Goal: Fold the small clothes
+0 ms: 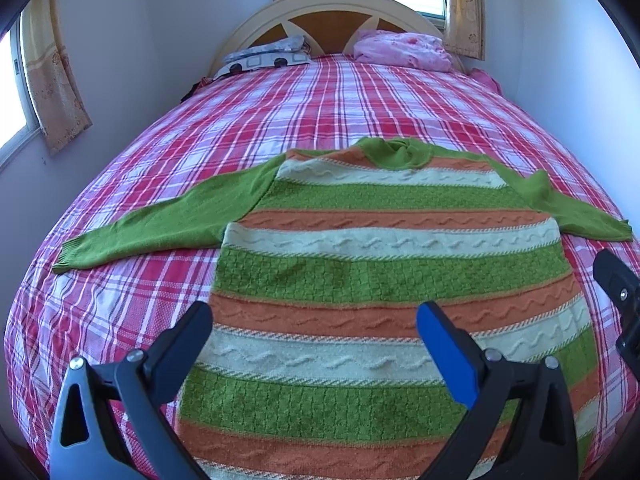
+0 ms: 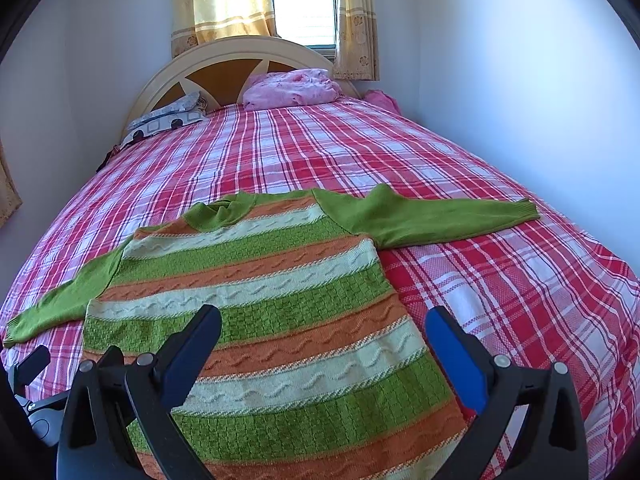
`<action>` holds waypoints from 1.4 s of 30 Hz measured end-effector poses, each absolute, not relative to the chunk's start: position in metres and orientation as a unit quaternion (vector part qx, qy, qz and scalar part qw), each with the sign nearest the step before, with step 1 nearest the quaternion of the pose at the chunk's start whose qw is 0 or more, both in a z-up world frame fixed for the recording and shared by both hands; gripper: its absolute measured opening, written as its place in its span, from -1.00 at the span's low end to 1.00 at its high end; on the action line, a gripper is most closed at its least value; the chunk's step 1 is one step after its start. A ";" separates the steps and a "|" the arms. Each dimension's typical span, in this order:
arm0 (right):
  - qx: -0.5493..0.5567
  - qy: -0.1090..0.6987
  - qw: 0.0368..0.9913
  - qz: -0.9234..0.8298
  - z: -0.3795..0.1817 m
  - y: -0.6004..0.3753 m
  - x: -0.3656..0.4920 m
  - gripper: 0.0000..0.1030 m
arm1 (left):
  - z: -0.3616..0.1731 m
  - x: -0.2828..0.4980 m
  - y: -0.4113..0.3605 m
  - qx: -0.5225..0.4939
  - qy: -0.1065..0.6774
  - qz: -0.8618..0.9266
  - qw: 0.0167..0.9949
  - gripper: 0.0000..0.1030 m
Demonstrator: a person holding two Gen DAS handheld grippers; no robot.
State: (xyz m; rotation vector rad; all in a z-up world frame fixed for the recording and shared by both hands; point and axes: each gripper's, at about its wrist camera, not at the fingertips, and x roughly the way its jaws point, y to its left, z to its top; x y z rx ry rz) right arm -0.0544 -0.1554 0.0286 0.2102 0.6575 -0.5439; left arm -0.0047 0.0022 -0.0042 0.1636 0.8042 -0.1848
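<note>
A small knit sweater (image 1: 360,264) with green, orange and cream stripes lies flat on the bed, collar away from me, both green sleeves spread out sideways. It also shows in the right wrist view (image 2: 256,280). My left gripper (image 1: 314,316) is open and empty, hovering over the sweater's lower left part. My right gripper (image 2: 324,320) is open and empty, over the sweater's lower right edge. The left sleeve cuff (image 1: 66,256) lies far left; the right sleeve cuff (image 2: 528,208) lies far right. The right gripper's tip shows at the left wrist view's right edge (image 1: 616,280).
The bed has a red, pink and white plaid sheet (image 1: 320,100). A patterned pillow (image 1: 268,56) and a pink bundle (image 1: 400,48) lie by the headboard (image 2: 240,60). Walls close in on both sides, with curtained windows (image 2: 304,4).
</note>
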 end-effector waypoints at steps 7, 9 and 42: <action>0.102 0.318 0.905 -0.264 0.028 -0.155 -0.054 0.98 | -0.004 -0.005 0.002 0.082 0.388 -0.089 0.914 1.00; 0.102 0.318 0.905 -0.265 0.028 -0.155 -0.054 0.98 | -0.004 -0.005 0.001 0.082 0.388 -0.090 0.914 1.00; 0.106 0.323 0.904 -0.260 0.027 -0.155 -0.054 0.98 | -0.007 -0.007 0.001 0.081 0.392 -0.093 0.912 1.00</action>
